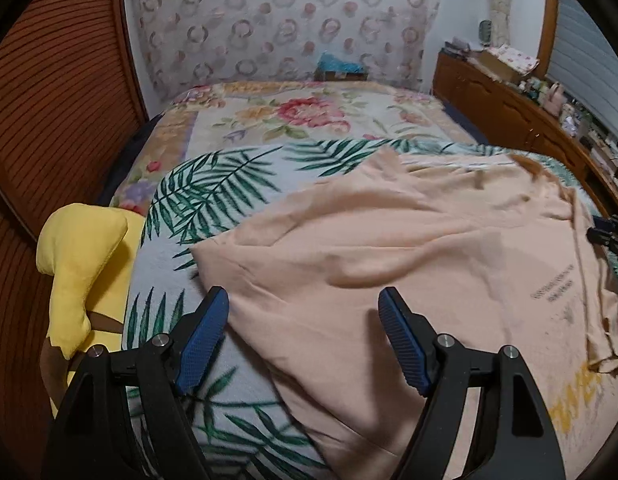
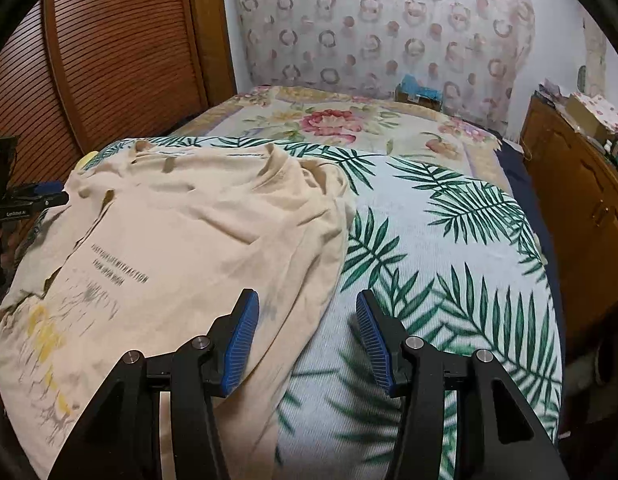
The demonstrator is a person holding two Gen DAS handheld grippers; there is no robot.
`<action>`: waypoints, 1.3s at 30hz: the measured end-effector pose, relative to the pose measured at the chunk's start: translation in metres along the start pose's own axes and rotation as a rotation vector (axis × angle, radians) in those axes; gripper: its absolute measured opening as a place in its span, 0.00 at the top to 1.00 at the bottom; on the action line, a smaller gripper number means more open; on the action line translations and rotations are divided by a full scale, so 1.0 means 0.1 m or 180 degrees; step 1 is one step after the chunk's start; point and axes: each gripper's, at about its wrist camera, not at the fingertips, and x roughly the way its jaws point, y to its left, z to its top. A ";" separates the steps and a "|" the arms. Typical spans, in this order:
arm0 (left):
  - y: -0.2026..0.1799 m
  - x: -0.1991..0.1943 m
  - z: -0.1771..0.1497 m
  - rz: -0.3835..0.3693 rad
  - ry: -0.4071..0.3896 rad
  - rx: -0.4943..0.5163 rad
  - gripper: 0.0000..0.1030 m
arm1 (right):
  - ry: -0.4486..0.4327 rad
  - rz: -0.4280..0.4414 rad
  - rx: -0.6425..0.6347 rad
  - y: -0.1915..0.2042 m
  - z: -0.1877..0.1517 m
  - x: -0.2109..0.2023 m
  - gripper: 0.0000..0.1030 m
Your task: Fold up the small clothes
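Your left gripper (image 1: pixel 303 300) hangs spread and empty over the shirt (image 1: pixel 409 240), which lies rumpled on the palm-leaf blanket (image 1: pixel 213 188). Your right gripper (image 2: pixel 307 304), also spread, straddles the shirt's edge.

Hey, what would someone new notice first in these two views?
The peach T-shirt lies spread, wrinkled, print up, on the palm-leaf blanket covering the near end of the bed. Both blue-padded claws, left claw and right claw, hang open over the shirt's edges, holding nothing. A yellow plush toy sits at the bed's left side.
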 end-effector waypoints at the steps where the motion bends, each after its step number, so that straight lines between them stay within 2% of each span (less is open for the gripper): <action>1: 0.02 0.03 0.00 0.0026 0.0022 0.0000 0.24 | 0.0011 0.0002 0.0010 -0.01 0.01 0.02 0.49; 15: 0.06 0.11 0.03 -0.0019 0.0010 -0.0034 0.21 | 0.0042 -0.0019 -0.0020 0.00 0.15 0.20 0.45; 21: 0.03 0.13 0.05 -0.0033 0.0036 -0.0006 0.14 | 0.0064 -0.0045 -0.0092 0.04 0.15 0.23 0.39; 27: 0.03 0.14 0.07 -0.0067 0.0048 0.0020 0.15 | 0.0085 -0.0057 -0.0162 0.07 0.15 0.25 0.33; 31: 0.10 0.11 0.09 -0.0216 -0.0002 -0.0083 0.31 | 0.0111 -0.0015 -0.0211 0.04 0.18 0.25 0.33; 36: 0.19 0.11 0.10 -0.0181 -0.0010 -0.0152 0.57 | 0.0125 0.0016 -0.0190 0.00 0.22 0.27 0.33; 39: 0.22 0.11 0.09 -0.0158 -0.0009 -0.0180 0.62 | 0.0130 0.0014 -0.0205 0.01 0.24 0.28 0.34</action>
